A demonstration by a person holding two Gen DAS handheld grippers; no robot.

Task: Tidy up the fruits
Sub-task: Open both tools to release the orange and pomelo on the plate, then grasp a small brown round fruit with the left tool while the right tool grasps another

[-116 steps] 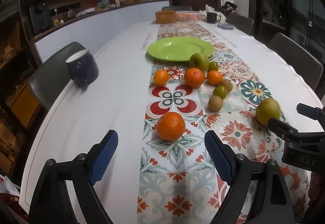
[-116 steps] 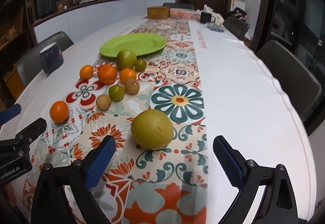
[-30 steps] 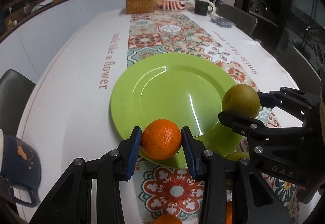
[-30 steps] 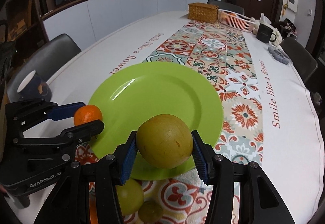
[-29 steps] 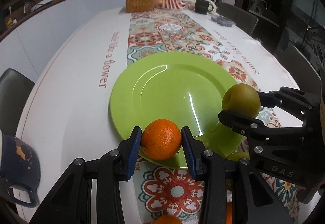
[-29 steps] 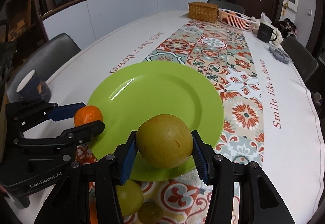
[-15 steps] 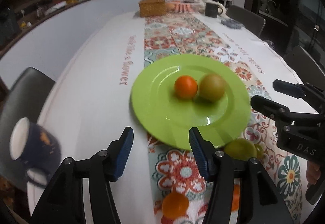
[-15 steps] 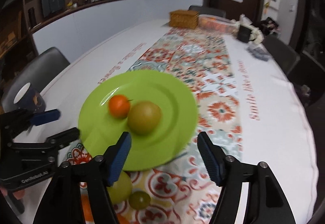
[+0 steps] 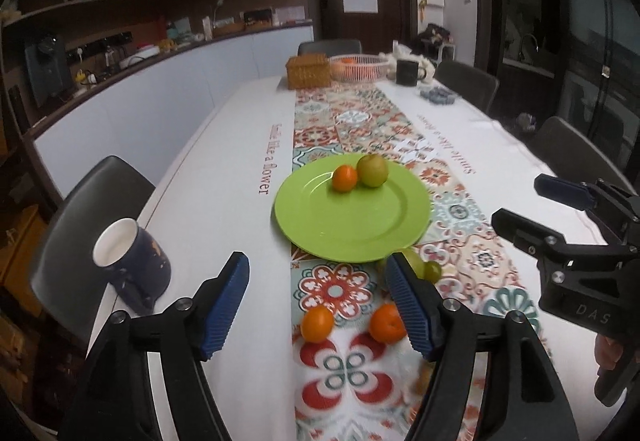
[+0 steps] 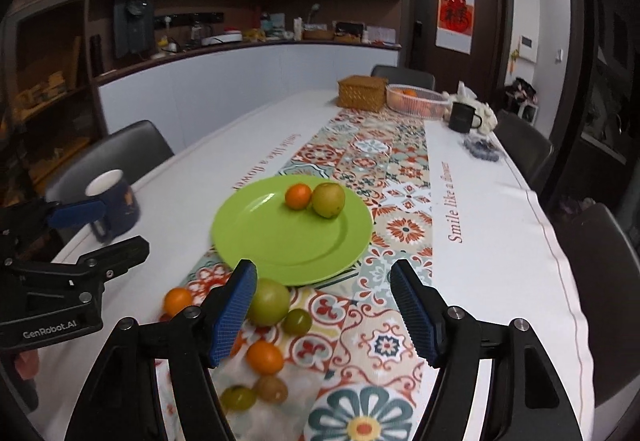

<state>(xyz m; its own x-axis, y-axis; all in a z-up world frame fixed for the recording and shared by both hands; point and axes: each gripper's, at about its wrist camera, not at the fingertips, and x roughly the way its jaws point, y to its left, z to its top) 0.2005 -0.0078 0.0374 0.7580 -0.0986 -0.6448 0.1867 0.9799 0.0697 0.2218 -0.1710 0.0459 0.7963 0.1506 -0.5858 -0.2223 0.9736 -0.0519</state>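
Below and between both empty, half-open grippers [image 9: 316,305] [image 10: 324,307], loose fruits [image 10: 269,302] are lying nearer than the plate [image 10: 256,241]

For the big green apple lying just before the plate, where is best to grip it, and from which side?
Grip the big green apple across its widest middle, coming down from above and from the near side, probably with the right gripper, whose jaws stand open. It is round, the plate crowds its far side, and a small green fruit sits at its right.

We view the table from two wrist cameras, angled downward toward its far end; both share the green plate [image 9: 352,229] [image 10: 288,237], left camera positioned further left.
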